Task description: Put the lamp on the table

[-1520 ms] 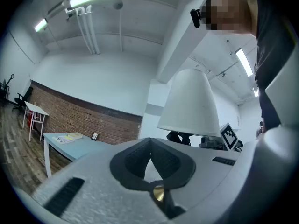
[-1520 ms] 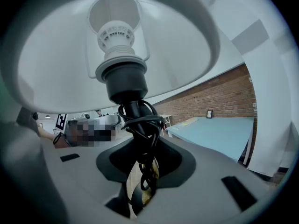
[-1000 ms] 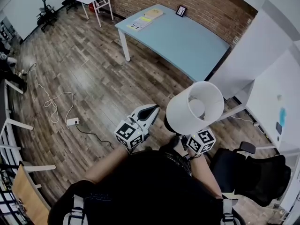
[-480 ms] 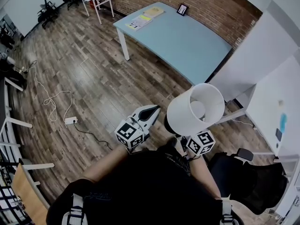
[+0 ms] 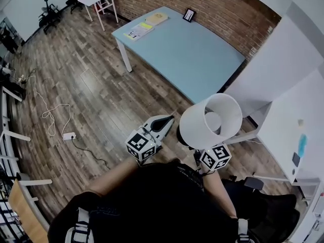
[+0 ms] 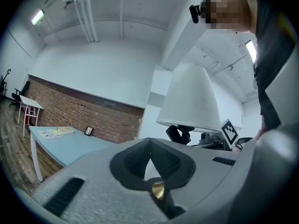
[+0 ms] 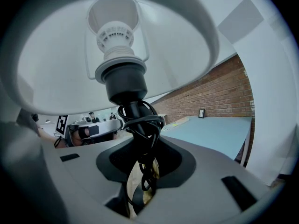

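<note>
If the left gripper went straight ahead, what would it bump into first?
Probably nothing close by. The left gripper aims between the lamp and the blue table, toward the white wall beyond; depth is hard to judge.

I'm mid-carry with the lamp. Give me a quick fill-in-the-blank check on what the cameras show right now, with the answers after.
The right gripper is clamped on the lamp, while the left gripper holds ____.
The lamp's shade is ____ in colour.
The light blue table stands against a wall made of ____.
Missing words: nothing; white; brick.
</note>
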A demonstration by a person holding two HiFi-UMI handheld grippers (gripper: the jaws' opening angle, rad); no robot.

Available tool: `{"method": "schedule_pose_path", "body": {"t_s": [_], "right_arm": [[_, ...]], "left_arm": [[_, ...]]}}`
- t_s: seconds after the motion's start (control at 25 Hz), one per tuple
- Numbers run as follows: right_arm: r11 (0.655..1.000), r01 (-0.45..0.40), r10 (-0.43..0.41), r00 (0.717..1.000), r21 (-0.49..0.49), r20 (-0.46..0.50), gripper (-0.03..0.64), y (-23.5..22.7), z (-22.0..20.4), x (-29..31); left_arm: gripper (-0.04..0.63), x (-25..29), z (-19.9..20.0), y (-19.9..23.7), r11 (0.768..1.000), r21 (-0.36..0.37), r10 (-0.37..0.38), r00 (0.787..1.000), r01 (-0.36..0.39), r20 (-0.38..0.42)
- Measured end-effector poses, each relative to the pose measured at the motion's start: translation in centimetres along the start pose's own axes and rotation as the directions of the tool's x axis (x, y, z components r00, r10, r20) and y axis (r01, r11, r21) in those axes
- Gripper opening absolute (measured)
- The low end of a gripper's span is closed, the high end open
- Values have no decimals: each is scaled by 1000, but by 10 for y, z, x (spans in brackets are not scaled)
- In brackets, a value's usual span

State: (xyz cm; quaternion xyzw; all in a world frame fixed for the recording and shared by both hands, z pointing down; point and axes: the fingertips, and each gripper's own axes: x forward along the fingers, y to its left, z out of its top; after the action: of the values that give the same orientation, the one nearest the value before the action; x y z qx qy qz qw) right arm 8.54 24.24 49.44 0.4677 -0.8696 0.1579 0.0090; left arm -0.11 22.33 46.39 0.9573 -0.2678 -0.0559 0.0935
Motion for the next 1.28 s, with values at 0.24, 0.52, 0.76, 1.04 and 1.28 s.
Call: {"method": "schedule_pose_path", "body": {"t_s": [0.24,0.52,0.76,1.04,1.28], "right_arm": [[1000,-11,10,1000,-9,-10,107,-63,20,-9],[1000,5,-4,1000,23,-13,107,-98,22,-11],[1000,23,-22,1000,16,-11,107,-113,28,0],[998,53,-53,999,31,-14,107,-128,33,21],[997,67,-66,997,38,-25,107,-135,36,60]], "left_arm": [[9,64,-4,-5,1000,5,22,1000,-22,-17],[9,97,-4,-4,1000,22,22,999,-21,-35],[9,118,-7,10,1000,10,-3,999,4,-35],[9,134,-7,33,999,-4,-36,998,36,-48],[9,138,-5,73,999,-24,-41,998,40,-50]]}}
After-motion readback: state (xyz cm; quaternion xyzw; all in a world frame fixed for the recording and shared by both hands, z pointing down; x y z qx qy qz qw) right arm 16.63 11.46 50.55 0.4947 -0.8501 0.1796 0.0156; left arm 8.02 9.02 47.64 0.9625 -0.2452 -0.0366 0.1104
